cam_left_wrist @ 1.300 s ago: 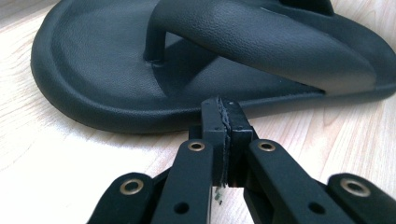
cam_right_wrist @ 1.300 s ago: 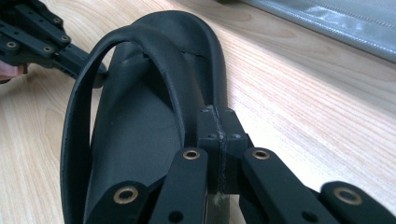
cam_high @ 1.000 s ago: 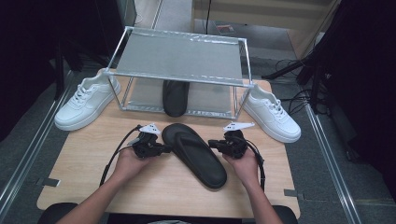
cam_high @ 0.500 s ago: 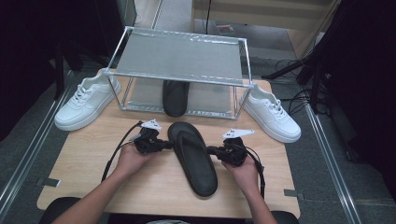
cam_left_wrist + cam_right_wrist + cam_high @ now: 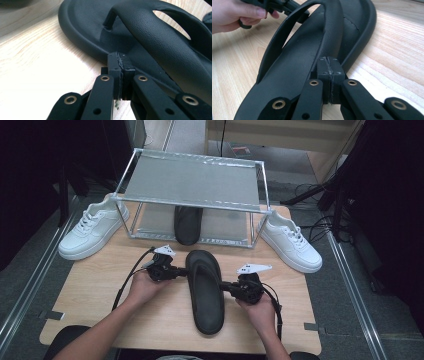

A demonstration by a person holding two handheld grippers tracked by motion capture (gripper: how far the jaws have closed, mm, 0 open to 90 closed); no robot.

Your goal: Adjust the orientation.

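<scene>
Black flip-flop lies on the table in front of the wire rack. Left gripper and right gripper, jaws closed empty, press its opposite edges, seemingly straightening it; next comes sliding it toward the rack.

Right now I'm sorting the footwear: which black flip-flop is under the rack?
The far flip-flop, lying under the wire rack between the white sneakers. The near flip-flop lies on the open table between both claws.
</scene>
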